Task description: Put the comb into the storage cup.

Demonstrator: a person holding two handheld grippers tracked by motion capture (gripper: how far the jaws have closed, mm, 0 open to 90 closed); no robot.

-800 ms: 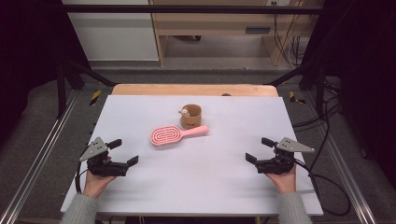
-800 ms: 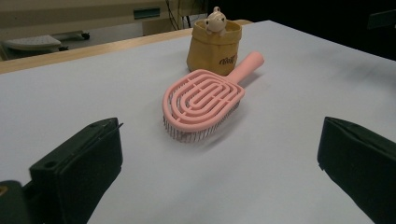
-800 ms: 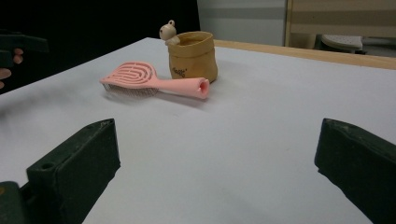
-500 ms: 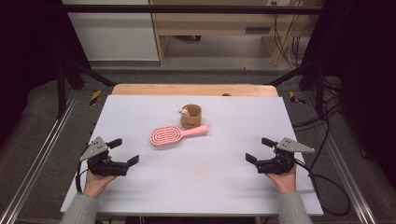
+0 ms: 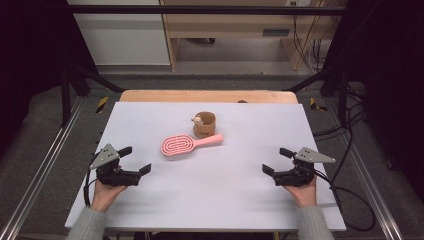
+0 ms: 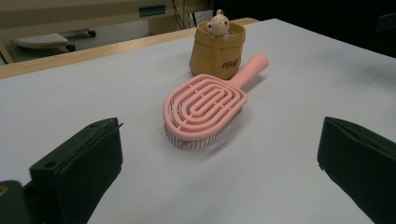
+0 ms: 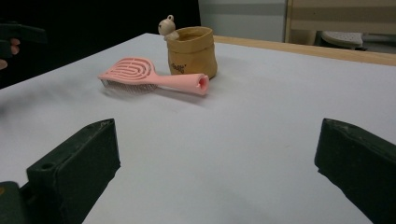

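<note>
A pink hairbrush [image 5: 180,145] lies flat near the middle of the white table [image 5: 215,200], bristles down, its handle pointing right toward a small tan pouch [image 5: 205,125] with a little bear figure on its rim. The brush [image 6: 205,109] and pouch [image 6: 219,46] lie ahead of the left gripper's jaws; the right gripper view shows the brush [image 7: 140,77] and pouch [image 7: 191,51] too. My left gripper [image 5: 135,160] rests near the table's left front, open and empty. My right gripper [image 5: 276,161] rests near the right front, open and empty. Both point inward toward the brush, well short of it.
The wooden edge [image 5: 210,96] of the table runs behind the pouch. Metal rails [image 5: 45,160] flank the table. A shelf unit [image 5: 230,30] and cables [image 5: 350,120] stand beyond it. Bare white surface separates the grippers from the brush.
</note>
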